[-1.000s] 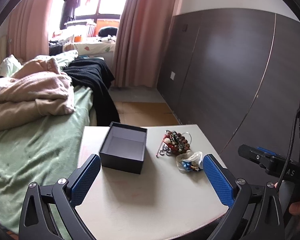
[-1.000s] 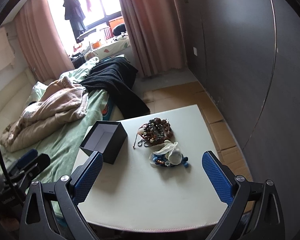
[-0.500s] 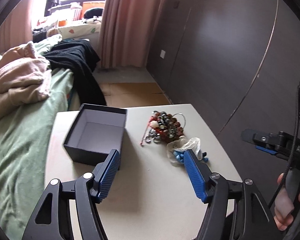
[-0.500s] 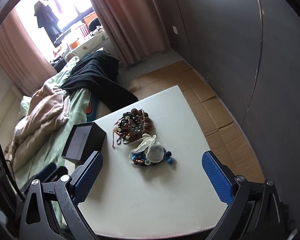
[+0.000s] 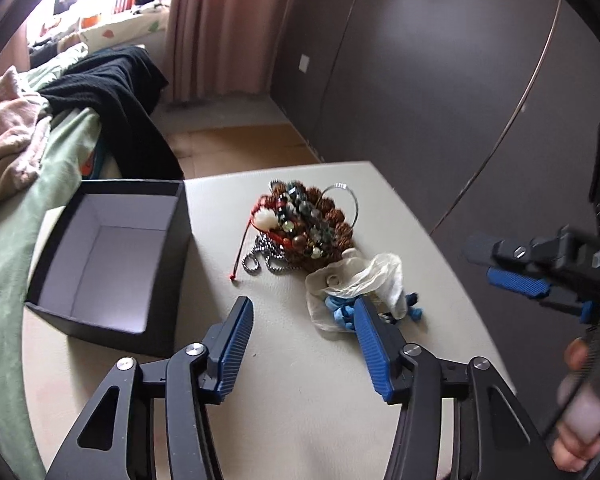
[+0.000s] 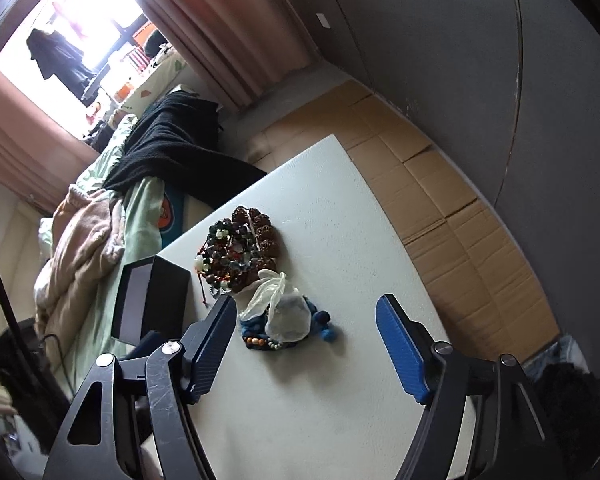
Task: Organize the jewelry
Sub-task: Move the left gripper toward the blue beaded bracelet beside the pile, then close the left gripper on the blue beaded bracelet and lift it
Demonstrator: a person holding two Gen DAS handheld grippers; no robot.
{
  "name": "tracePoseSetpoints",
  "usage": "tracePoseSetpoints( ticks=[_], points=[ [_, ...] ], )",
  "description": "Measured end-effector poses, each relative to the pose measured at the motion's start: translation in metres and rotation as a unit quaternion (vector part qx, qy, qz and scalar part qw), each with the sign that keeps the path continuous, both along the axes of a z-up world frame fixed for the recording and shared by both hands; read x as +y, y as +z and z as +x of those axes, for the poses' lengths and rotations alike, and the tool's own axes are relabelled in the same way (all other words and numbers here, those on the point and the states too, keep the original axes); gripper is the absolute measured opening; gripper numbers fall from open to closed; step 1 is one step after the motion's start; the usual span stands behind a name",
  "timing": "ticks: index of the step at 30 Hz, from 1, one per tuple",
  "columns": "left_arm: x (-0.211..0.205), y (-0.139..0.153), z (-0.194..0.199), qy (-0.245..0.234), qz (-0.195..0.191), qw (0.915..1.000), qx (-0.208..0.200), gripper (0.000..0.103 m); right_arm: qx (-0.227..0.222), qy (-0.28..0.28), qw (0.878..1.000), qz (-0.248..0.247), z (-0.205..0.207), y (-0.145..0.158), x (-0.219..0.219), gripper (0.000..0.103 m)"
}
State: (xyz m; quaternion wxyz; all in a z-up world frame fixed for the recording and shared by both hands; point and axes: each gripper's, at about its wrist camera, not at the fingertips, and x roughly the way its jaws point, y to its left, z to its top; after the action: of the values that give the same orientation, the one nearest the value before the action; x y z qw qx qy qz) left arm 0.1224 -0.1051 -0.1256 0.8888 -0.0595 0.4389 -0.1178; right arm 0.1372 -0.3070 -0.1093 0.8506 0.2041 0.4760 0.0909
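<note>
An open black box (image 5: 112,256) with a pale, empty inside sits on the left of the white table (image 5: 300,400); it also shows in the right wrist view (image 6: 152,300). A pile of beaded bracelets and chains (image 5: 300,228) lies mid-table, also in the right wrist view (image 6: 236,252). In front of it lies a sheer white pouch on blue beads (image 5: 356,288), also in the right wrist view (image 6: 284,316). My left gripper (image 5: 304,312) is open and empty, hovering just before the pouch. My right gripper (image 6: 304,320) is open and empty above the pouch; it shows in the left wrist view (image 5: 516,280).
A bed with green sheet, pink blanket and black garment (image 5: 112,92) borders the table's left. Dark wall panels (image 5: 420,80) stand to the right. Cardboard covers the floor (image 6: 440,184) past the table's far edge. A dark bin (image 6: 568,396) sits at right.
Both grippers have moved forward and down toward the jewelry. The left gripper's jaws have narrowed from wide to partly open. The right gripper's view has tilted.
</note>
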Motion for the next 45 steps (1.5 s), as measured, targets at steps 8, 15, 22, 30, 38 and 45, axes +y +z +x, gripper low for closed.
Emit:
tracePoseSetpoints(
  ticks=[8, 15, 22, 30, 38, 45],
  points=[
    [-0.012, -0.018, 0.012, -0.019, 0.004, 0.9996, 0.019, 0.049, 0.009, 0.005, 1.0, 0.009, 0.011, -0.007, 0.003, 0.067],
    [-0.026, -0.029, 0.021, -0.028, -0.008, 0.9989, 0.036, 0.049, 0.028, -0.013, 0.999, 0.022, 0.016, -0.017, -0.007, 0.06],
    [-0.031, -0.042, 0.027, -0.02, -0.01, 0.9982, 0.057, 0.039, 0.042, -0.003, 0.998, 0.047, 0.02, -0.026, -0.006, 0.06],
    [-0.014, -0.033, 0.02, -0.016, -0.033, 0.998, 0.052, 0.014, 0.071, 0.024, 0.994, 0.081, 0.032, -0.043, 0.014, 0.053],
    [0.002, -0.022, 0.008, -0.014, -0.042, 0.9982, 0.039, 0.012, 0.102, 0.038, 0.988, 0.111, 0.046, -0.063, 0.04, 0.003],
    [0.032, -0.01, -0.007, 0.011, -0.053, 0.9983, 0.02, 0.012, 0.062, 0.004, 0.991, 0.122, 0.036, -0.046, 0.033, 0.003]
  ],
)
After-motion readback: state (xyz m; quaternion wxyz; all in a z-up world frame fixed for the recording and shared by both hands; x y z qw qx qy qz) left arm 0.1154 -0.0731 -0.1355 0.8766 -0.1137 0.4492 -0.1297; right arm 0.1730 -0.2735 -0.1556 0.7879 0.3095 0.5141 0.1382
